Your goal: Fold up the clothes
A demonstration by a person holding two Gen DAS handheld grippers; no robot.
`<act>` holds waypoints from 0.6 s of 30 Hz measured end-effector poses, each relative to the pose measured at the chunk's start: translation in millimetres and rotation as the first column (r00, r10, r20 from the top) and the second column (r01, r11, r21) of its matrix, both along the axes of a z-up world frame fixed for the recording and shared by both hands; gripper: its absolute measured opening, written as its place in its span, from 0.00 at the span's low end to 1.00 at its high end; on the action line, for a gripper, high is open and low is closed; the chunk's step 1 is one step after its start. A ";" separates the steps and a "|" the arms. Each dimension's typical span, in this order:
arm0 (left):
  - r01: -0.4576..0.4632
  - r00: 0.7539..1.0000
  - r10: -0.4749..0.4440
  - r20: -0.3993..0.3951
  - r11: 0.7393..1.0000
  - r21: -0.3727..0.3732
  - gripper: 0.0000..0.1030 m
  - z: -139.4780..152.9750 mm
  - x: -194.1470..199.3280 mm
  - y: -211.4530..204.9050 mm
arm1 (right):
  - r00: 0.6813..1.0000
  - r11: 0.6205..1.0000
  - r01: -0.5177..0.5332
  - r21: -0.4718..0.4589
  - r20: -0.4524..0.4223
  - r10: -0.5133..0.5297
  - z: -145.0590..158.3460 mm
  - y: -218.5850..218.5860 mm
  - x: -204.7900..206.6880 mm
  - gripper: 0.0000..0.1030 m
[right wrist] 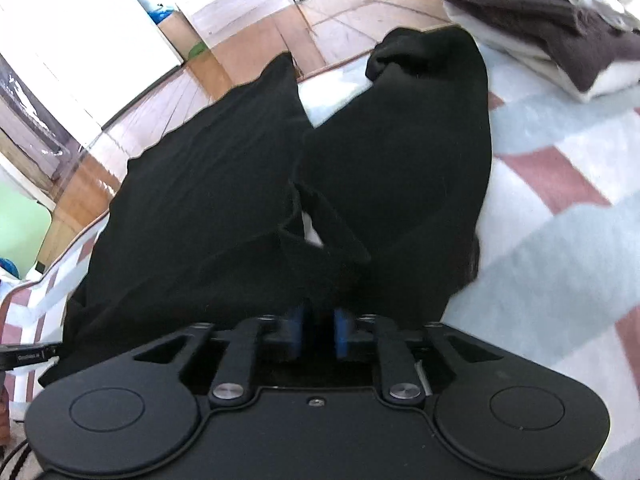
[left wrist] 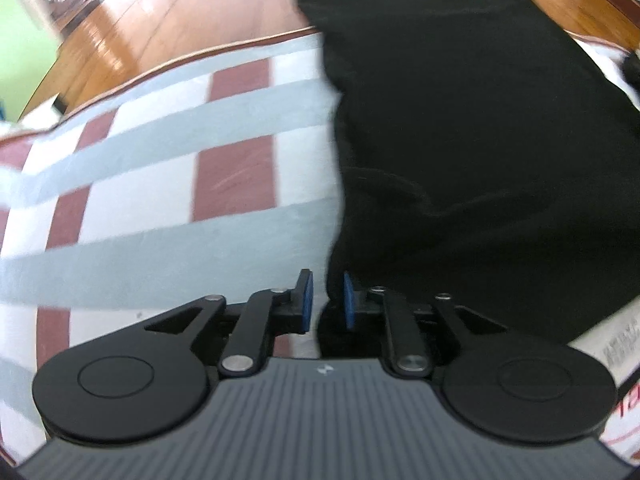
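A checked blanket [left wrist: 160,200] in white, grey and dull red covered the surface ahead of both tongs, with wood floor [left wrist: 180,12] beyond its far edge. On it lay the trousers [right wrist: 240,168], black, spread forward from the right tongs [right wrist: 319,332] with two legs running away toward the blanket's far edge; the right-hand leg ended in a bunched cuff. From the left tongs [left wrist: 327,300] the same black cloth [left wrist: 480,140] filled everything ahead and to the right, and checked blanket lay to the left. A stack of folded clothes [right wrist: 540,20], pale and dark brown, sat far ahead and to the right of the right tongs, well apart from the trousers. The right tongs were nearly closed with black cloth running down between the blue pads [right wrist: 296,330], apparently pinching the near end of the trousers. The left tongs stood slightly apart at the cloth's left edge; the blur made it impossible to tell whether they held any fabric. To do this step well, both grips would probably need to sit level on the near edge, pulled taut, so the legs could be laid one over the other without dragging the bunched cuff.
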State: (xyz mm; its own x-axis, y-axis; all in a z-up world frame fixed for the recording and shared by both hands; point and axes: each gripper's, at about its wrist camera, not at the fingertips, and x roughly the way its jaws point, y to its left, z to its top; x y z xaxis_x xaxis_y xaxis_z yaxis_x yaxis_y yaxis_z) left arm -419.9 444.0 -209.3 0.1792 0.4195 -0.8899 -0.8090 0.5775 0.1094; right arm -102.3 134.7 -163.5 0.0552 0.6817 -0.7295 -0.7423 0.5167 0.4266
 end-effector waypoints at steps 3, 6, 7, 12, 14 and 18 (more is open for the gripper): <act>-0.137 0.990 0.138 -0.031 0.990 0.021 0.16 2.1 -13.2 15.3 | 0.999 0.999 0.040 0.032 -0.018 -0.040 1.3 0.6 7.7 0.50; -0.210 0.968 0.215 0.127 0.976 -0.054 0.19 16.2 -29.8 29.8 | 0.998 0.998 0.041 0.044 -0.049 -0.039 -0.4 3.6 14.1 0.51; -0.190 0.957 0.205 0.204 0.978 -0.089 0.21 23.7 -31.6 32.6 | 0.998 0.998 0.036 0.045 -0.052 -0.034 -1.1 4.5 15.1 0.51; 0.008 0.964 0.028 0.264 0.991 -0.135 0.60 38.4 10.2 45.7 | 0.999 0.998 0.026 0.052 -0.040 -0.024 -4.3 11.0 15.0 0.51; 0.079 0.980 -0.055 0.191 0.990 -0.121 0.61 24.9 42.3 53.1 | 1.000 0.998 0.020 0.059 -0.017 -0.019 -4.2 13.2 12.7 0.50; 0.120 0.989 -0.114 0.099 0.991 -0.052 0.41 3.2 56.4 48.4 | 0.998 0.999 -0.013 0.046 0.065 0.010 -0.2 18.2 6.9 0.25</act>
State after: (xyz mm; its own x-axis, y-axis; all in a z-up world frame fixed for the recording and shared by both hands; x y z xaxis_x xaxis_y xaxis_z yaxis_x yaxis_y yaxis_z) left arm -363.5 492.4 -206.1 0.3092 0.3390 -0.8885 -0.7405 0.6721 -0.0013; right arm -95.4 152.8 -163.7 0.0935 0.7156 -0.6922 -0.7750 0.4887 0.4006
